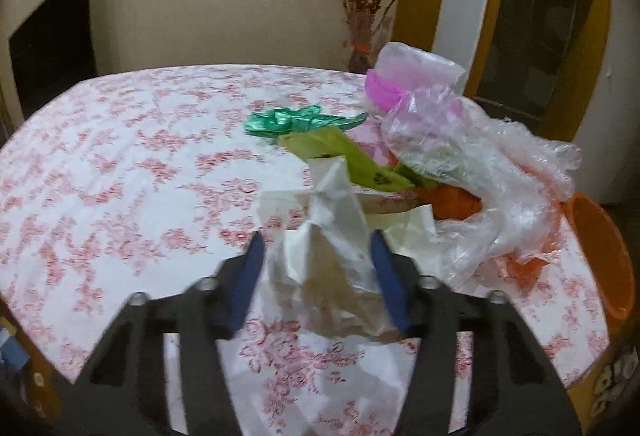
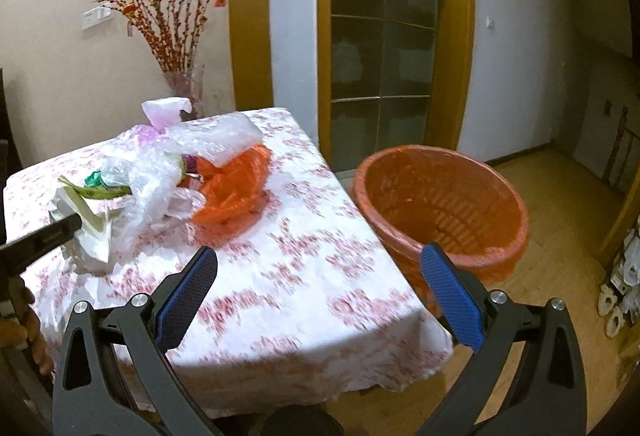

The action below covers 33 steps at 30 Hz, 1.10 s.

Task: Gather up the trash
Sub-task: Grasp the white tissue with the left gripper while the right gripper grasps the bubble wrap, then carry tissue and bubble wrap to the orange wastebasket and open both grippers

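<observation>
The crumpled white paper (image 1: 324, 256) stands up off the worktop (image 1: 120, 171) in a rough peak, long axis running from the near edge toward the pile behind it, its tip pointing away toward the far edge. It sits between the two blue pads of the left claw (image 1: 318, 256), which close in on its sides; the blur keeps me from telling whether they truly press on it. Just behind it lie a yellow-green wrapper (image 1: 352, 159) and a green foil scrap (image 1: 288, 121), and to the right a heap of clear plastic bags (image 1: 492, 175) over an orange bag (image 1: 452, 201), crowding that side of the paper. A pink bag (image 1: 404, 79) tops the heap near the far right corner. The right claw (image 2: 320, 276) hangs over the near right corner, spread wide with nothing between its pads. Beyond the worktop's right edge an orange basket (image 2: 440, 203) stands on the floor, and a vase of red branches (image 2: 188, 83) rises past the far edge.
</observation>
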### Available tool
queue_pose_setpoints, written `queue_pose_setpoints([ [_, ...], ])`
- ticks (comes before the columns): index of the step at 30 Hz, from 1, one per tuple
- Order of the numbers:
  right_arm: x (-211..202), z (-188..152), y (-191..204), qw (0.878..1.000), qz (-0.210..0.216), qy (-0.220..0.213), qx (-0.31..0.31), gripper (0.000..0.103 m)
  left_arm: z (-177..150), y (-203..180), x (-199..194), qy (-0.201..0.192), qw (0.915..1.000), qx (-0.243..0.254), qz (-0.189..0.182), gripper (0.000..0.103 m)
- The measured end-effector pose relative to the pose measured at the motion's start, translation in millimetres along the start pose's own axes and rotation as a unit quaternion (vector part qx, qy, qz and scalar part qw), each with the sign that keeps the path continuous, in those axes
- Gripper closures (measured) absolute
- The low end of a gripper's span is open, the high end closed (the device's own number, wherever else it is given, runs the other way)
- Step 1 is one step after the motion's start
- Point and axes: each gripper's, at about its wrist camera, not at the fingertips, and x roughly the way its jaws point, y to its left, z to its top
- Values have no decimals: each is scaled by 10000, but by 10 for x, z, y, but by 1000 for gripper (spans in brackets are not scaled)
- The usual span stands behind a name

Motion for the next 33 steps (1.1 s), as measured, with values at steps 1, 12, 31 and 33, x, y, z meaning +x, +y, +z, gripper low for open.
queue_pose_setpoints([
  [1,39,44,28,10000,72,5,-9,4,6,6,-13,-18,10000,21,-31,63],
  [12,620,548,346,9964,819,132,142,24,118,267,-199,-379,9993,24,16,82],
  [31,1528,762,864,9906,1001,830,-432,79,423,468,-365,-826,9960,-276,193,82],
  [33,1499,755,814,9901,1084,818,-345,90,443,428,-375,-852,9959,-270,163,82],
])
